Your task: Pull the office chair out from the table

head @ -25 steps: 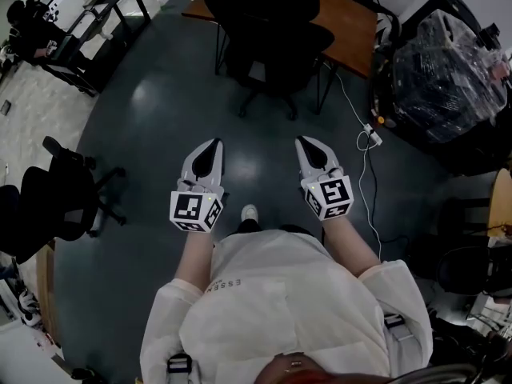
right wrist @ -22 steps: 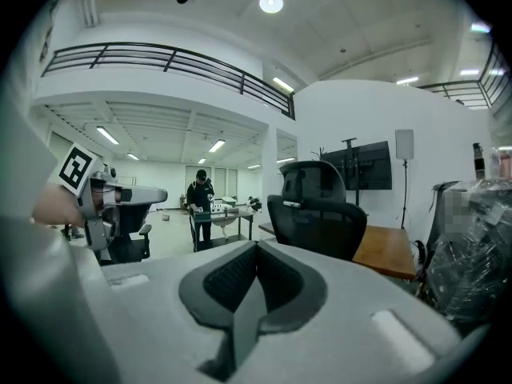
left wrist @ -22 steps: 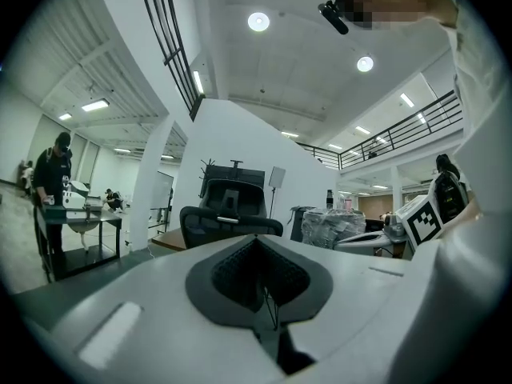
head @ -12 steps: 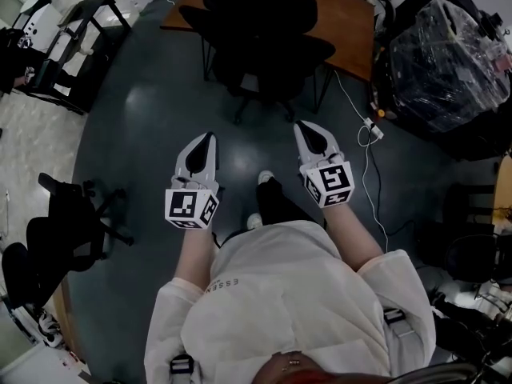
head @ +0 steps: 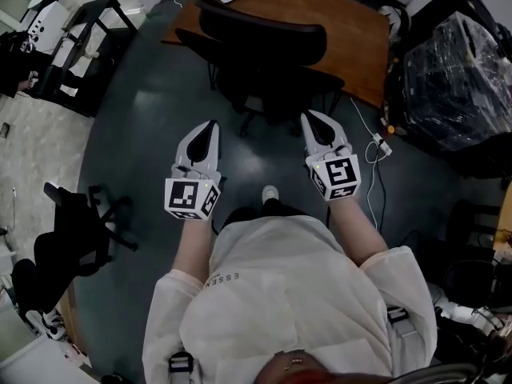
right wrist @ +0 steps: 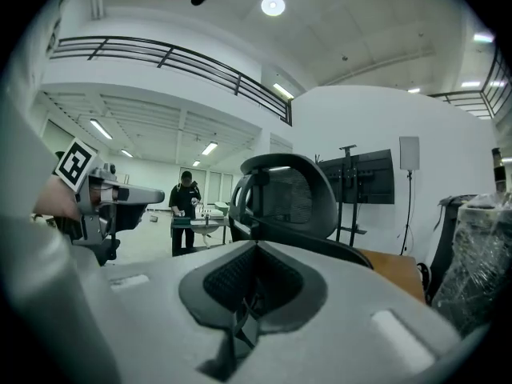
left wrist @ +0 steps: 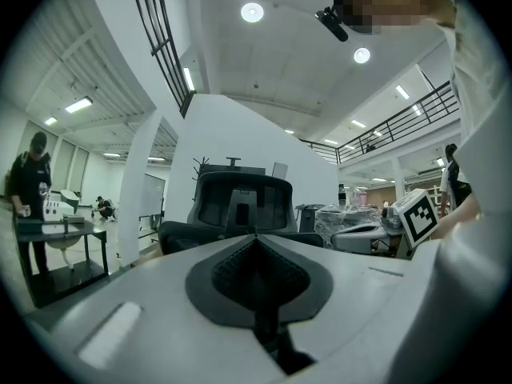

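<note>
Office chair (head: 264,46) tucked against surface (head: 336,14) | left tongs (head: 210,128), right tongs (head: 309,118) closed, empty | aimed at backrest, likely lining up grasp.

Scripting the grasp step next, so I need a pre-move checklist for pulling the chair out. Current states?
1. Chair tucked at table: ok.
2. Left gripper ready to grip: not ok, jaws together, empty.
3. Right gripper ready to grip: not ok, jaws together, empty.
4. Grippers touching chair: not ok, both short of it.
5. Cable out of chair's path: cannot tell.
</note>
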A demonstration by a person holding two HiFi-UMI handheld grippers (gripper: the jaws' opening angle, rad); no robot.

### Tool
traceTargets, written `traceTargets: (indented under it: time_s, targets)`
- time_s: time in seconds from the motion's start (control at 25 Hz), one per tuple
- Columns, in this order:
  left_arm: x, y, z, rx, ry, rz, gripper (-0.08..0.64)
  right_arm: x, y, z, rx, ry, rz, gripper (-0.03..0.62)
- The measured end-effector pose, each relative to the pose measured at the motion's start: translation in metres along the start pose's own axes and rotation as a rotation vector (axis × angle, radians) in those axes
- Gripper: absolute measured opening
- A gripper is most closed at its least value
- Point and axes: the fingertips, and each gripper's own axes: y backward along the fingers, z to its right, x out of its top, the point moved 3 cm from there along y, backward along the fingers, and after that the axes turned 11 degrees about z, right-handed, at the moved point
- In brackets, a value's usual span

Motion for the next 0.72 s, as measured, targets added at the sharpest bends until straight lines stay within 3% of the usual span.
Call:
traceTargets:
  time_s: [0.24,0.52,0.6,0.72]
  targets:
    - [0.005,-0.039,-0.021,-0.03,-0.013,0.007,0.015,0.004,-0.034,0.014,-0.011,0.008,0.009,-0.008]
    - [0.01,-0.086,-0.054,-0.159,-0.012,0.014,0.015,0.034,-0.066,0.019,-0.089,0.095,0.037,-0.008]
    - [0.019,-0.101,-0.065,-0.222,-0.072,0.024,0.017,0.048,-0.075,0.017,-0.11,0.123,0.047,-0.008]
    - [0.044,-0.125,-0.079,-0.339,-0.236,0.059,0.015,0.08,-0.096,0.007,-0.101,0.221,0.066,-0.008]
